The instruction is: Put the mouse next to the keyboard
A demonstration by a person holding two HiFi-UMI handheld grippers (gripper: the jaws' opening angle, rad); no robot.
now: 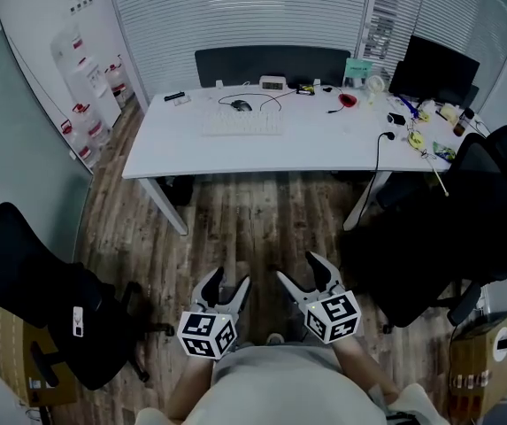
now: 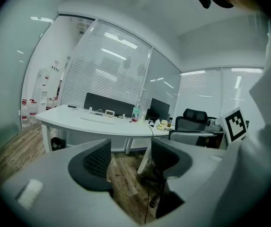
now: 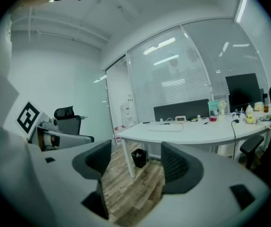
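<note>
A white keyboard (image 1: 241, 121) lies on the white desk (image 1: 280, 153) across the room, with a dark wired mouse (image 1: 241, 105) just behind it. Both also show small and far in the gripper views: keyboard (image 2: 97, 119), keyboard (image 3: 166, 128). My left gripper (image 1: 229, 286) and right gripper (image 1: 302, 269) are held low in front of my body, over the wooden floor, well short of the desk. Each stands open with nothing between its jaws; the left gripper (image 2: 130, 162) and right gripper (image 3: 135, 164) frame only floor.
Black office chairs stand at the left (image 1: 45, 299) and right (image 1: 448, 237) of the floor. The desk's right end carries a monitor (image 1: 434, 69), bottles and cables. A dark partition (image 1: 271, 63) runs behind the desk. Water jugs (image 1: 80, 127) line the left wall.
</note>
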